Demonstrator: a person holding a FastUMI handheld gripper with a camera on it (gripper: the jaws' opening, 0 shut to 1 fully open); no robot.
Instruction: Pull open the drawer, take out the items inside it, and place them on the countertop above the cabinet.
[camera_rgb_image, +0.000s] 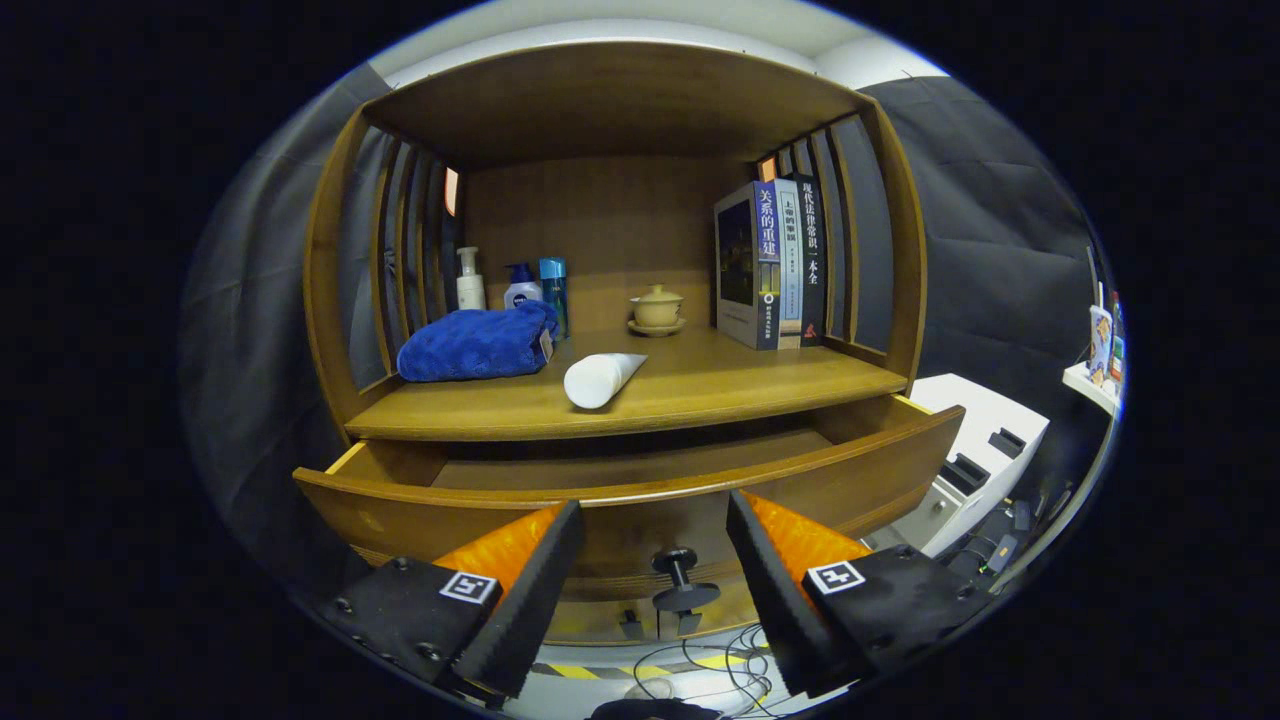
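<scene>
The wooden drawer stands pulled out under the countertop; the strip of its bottom that I can see looks bare. Its dark knob sits on the drawer front, between my fingers and just ahead of them. My gripper is open, level with the drawer front, and holds nothing. On the countertop a white tube lies near the front edge, and a folded blue towel rests to its left.
At the back of the countertop stand three bottles, a lidded cup on a saucer and several upright books. A shelf roof and slatted side walls box in the countertop. White equipment stands right of the cabinet. Cables lie on the floor below.
</scene>
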